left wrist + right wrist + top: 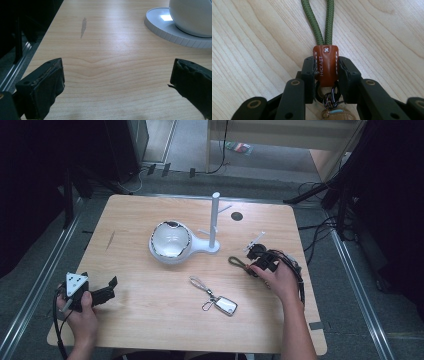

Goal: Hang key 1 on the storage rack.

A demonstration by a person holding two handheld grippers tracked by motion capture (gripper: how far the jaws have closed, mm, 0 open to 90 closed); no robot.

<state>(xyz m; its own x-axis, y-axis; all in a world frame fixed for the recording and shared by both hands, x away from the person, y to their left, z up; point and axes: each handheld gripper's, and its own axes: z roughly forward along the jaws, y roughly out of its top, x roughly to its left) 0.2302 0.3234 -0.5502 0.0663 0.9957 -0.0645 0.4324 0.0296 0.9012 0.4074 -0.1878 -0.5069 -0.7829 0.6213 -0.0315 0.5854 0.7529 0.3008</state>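
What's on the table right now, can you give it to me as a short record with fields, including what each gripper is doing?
surface: wooden table
right gripper: jaws closed on the brown leather tab of the green cord keychain
left gripper: open, nothing between the jaws, near the table's left front corner
middle: white stand with pegs, white bowl on its base
front of middle: second keychain with a silver tag, lying loose

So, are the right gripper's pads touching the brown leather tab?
Touching: in the right gripper view both pads sit flush against the leather tab, no gap either side.
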